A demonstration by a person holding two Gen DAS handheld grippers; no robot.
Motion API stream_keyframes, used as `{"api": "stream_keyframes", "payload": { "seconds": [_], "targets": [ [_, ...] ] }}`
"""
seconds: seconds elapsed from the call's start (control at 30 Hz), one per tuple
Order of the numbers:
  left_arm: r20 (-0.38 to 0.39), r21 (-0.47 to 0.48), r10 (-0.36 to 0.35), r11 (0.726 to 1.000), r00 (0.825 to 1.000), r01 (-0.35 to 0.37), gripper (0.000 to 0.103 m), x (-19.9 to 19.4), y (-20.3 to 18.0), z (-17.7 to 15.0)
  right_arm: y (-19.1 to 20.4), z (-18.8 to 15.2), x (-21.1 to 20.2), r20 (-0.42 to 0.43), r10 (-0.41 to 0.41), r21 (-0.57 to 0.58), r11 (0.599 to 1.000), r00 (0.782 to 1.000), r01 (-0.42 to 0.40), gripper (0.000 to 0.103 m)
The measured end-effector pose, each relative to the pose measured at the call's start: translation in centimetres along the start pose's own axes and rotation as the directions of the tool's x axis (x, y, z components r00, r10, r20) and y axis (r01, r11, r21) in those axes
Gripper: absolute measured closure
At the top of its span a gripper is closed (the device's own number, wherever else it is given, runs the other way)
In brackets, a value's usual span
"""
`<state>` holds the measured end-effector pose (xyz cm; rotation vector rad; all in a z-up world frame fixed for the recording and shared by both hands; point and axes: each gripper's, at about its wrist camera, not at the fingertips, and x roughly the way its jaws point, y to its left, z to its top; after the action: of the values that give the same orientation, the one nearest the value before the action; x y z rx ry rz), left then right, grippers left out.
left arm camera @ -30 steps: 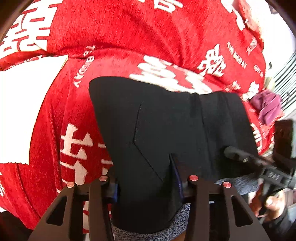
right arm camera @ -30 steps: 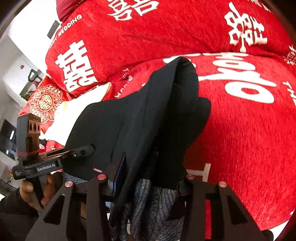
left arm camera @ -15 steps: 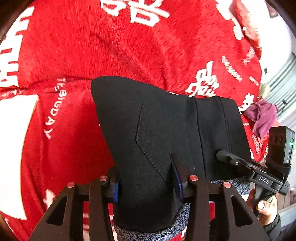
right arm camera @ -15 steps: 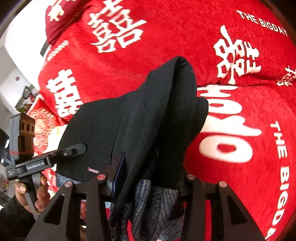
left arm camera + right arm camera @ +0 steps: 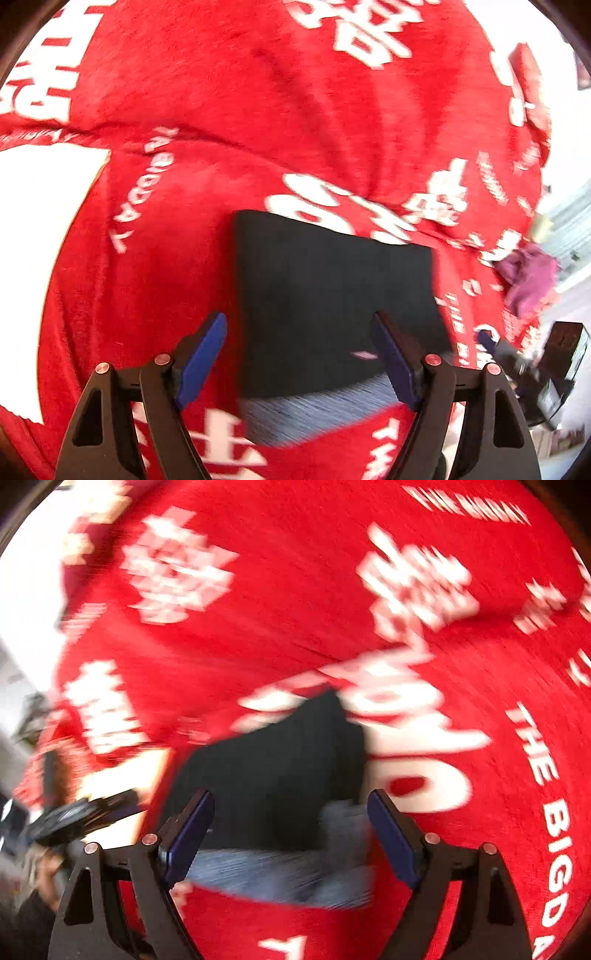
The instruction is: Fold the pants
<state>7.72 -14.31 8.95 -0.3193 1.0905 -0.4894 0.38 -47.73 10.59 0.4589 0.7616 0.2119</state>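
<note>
In the left wrist view the left gripper [image 5: 299, 354] stands spread at six o'clock, its blue pads [image 5: 201, 358] clear of the cloth; its jaws have just been opening, and the pants lie below and between them without being pinched. The right gripper [image 5: 291, 830] is likewise spread in its own view, jaws just opened, pads not pressing on anything.

The pants [image 5: 332, 295] lie as a compact black rectangle on the red blanket [image 5: 221, 110], just beyond the fingertips toward twelve o'clock, with a grey knit waistband [image 5: 314, 410] showing at the near edge. Judging by this tidy stacked shape and both tongs let go, the folding looks essentially done; what may remain is a last smoothing or squaring of the right-hand side, which looks thicker and less even in the blurred right wrist view.

A small pale tag [image 5: 364, 355] sits on the black cloth near the right finger; its writing is too small to read. On the blanket, white lettering at three o'clock in the right wrist view reads "THE BIGDA…" [image 5: 546, 805], cut off by the frame. Large white Chinese characters [image 5: 417, 587] lie farther off, too blurred to read surely. A purple cloth [image 5: 532, 277] lies at the blanket's far right edge.
</note>
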Motion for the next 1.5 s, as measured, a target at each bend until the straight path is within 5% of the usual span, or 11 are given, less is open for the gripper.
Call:
{"api": "stream_keyframes", "payload": {
  "seconds": [0.1,0.23,0.3,0.43,0.57,0.73,0.83,1.0,1.1,1.23,1.5],
  "targets": [
    [-0.048,0.099,-0.029,0.994,0.998,0.033,0.022,1.2,-3.0,-2.2,2.8,-1.9,0.3,-0.06,0.14,-0.073,0.987,0.988,-0.144,0.011],
    [-0.13,0.181,0.102,0.98,0.986,-0.078,0.022,5.7,-3.8,-5.2,0.9,-5.0,5.4,-0.245,0.023,-0.019,0.999,0.969,-0.029,0.011],
    [-0.106,0.251,0.141,0.962,0.984,-0.11,0.022,5.1,-4.9,-5.4,-0.5,-5.5,5.6,-0.247,0.081,0.067,0.996,0.966,-0.066,0.011],
    [-0.034,0.25,0.061,0.967,0.998,-0.051,0.021,2.8,-6.7,-1.8,2.0,-2.0,2.3,-0.127,0.028,-0.093,0.995,0.991,-0.04,0.011],
    [0.018,0.179,0.118,0.977,0.993,-0.119,0.0,4.6,-6.0,2.8,2.9,4.1,4.4,-0.084,-0.017,-0.17,0.985,0.996,0.002,0.01],
    [-0.121,0.082,0.152,0.986,0.981,-0.143,0.0,10.5,-3.1,4.4,0.7,8.5,11.4,-0.196,-0.011,-0.097,0.995,0.98,-0.008,0.01],
    [-0.136,0.116,0.175,0.98,0.975,-0.159,0.0,12.0,-2.6,3.2,-2.5,7.5,16.3,-0.35,-0.073,0.015,0.996,0.934,0.084,0.01],
    [-0.089,0.26,0.278,0.934,0.956,-0.247,0.0,11.2,-5.3,1.8,-2.3,7.5,13.3,-0.26,-0.039,0.04,0.998,0.965,0.051,0.009],
    [-0.072,0.221,0.299,0.935,0.951,-0.277,0.0,9.1,-5.7,0.6,-0.3,6.9,9.0,-0.176,-0.157,-0.017,0.988,0.972,0.156,0.007],
    [-0.051,0.205,0.327,0.928,0.944,-0.31,0.0,6.5,-6.0,-1.5,2.2,4.2,4.1,-0.099,-0.349,-0.096,0.935,0.932,0.34,0.0],
    [0.024,0.237,0.356,0.906,0.934,-0.351,0.0,2.3,-7.0,-5.7,4.0,-1.1,1.6,-0.159,-0.439,-0.177,0.894,0.884,0.412,0.0]
  ]
}}
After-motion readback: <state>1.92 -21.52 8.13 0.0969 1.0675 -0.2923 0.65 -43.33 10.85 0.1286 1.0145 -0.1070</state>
